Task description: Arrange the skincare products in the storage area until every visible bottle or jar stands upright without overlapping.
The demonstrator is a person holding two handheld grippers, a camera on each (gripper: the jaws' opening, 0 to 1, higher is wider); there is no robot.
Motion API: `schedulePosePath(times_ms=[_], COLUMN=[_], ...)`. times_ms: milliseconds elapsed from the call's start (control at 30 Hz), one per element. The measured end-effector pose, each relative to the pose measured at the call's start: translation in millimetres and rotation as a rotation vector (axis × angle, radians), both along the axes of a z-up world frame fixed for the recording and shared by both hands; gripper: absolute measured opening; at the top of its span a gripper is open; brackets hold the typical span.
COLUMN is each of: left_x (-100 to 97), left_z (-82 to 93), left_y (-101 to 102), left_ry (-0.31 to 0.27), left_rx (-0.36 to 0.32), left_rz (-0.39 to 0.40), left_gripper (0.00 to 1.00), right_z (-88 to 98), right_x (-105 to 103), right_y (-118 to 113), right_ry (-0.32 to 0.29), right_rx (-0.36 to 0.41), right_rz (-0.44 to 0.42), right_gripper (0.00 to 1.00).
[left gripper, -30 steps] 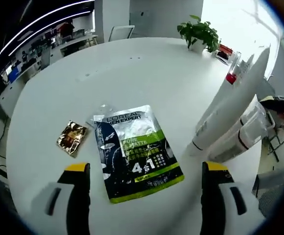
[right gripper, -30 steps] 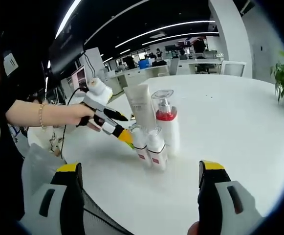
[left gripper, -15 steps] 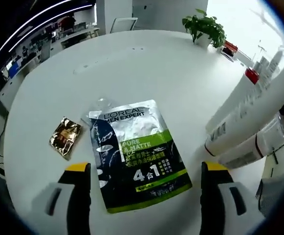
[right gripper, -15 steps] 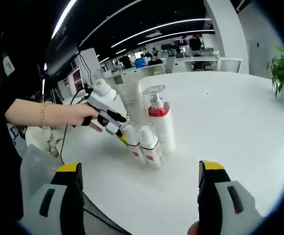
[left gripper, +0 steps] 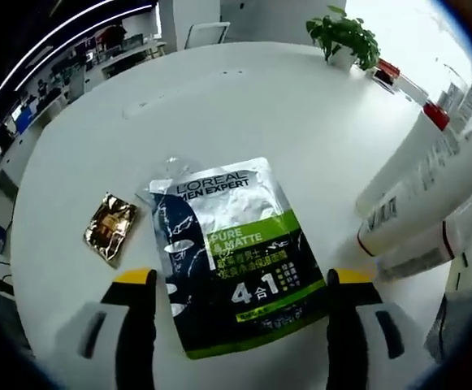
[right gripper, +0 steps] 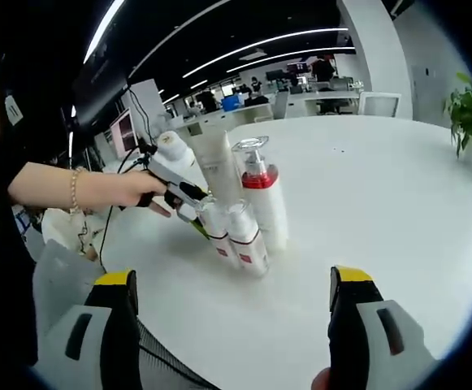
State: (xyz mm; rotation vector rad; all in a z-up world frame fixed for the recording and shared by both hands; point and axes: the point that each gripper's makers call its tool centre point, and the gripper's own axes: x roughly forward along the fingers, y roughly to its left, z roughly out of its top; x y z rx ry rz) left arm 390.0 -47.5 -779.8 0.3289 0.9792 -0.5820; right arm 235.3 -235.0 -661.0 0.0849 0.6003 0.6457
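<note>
A black, green and silver sachet [left gripper: 231,256] lies flat on the white round table [left gripper: 244,106], just ahead of my open left gripper [left gripper: 240,325], whose jaws straddle its near end. A small gold packet [left gripper: 111,229] lies to its left. On the right stand a tall white tube [left gripper: 430,175], small white bottles [left gripper: 430,248] and a red-collared bottle [left gripper: 436,115]. The right gripper view has the same cluster upright and close together: white tube [right gripper: 217,166], pump bottle [right gripper: 260,199] and two small bottles [right gripper: 240,236]. My right gripper [right gripper: 236,333] is open and empty, well short of them. A hand holds the left gripper [right gripper: 195,218] behind the bottles.
A potted plant [left gripper: 345,34] stands at the table's far edge, also seen as a plant [right gripper: 471,122] at the right. Black mesh [right gripper: 162,366] lies under my right gripper. A bare stretch of table [right gripper: 365,203] spreads to the right of the bottles. Office desks sit in the background.
The left gripper has moved nearer to the sachet, and its jaws now straddle the sachet's near end. In the right gripper view its tips have slid behind the small bottles. The bottles stay put.
</note>
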Motion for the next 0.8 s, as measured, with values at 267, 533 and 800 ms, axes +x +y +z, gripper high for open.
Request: schedulePosePath(times_ms=[267, 533, 800], left_x=[-6.7, -4.2, -2.9], left_z=[7.5, 9.6, 11.6], left_y=[-3, -5, -6], left_ry=[-0.031, -0.049, -0.086], left_rx=[-0.019, -0.035, -0.054], left_rz=[-0.013, -0.002, 0.019], left_gripper=[0.80, 0.67, 0.65], right_z=[-1.7, -3.0, -1.8], right_x=[2, 1, 0], right_y=[-1, -2, -2], right_ry=[0.001, 0.001, -0.002], right_rx=[-0.003, -0.005, -0.004], right_rz=[0.002, 0.001, -0.002], right_gripper=[0.97, 0.97, 0.97])
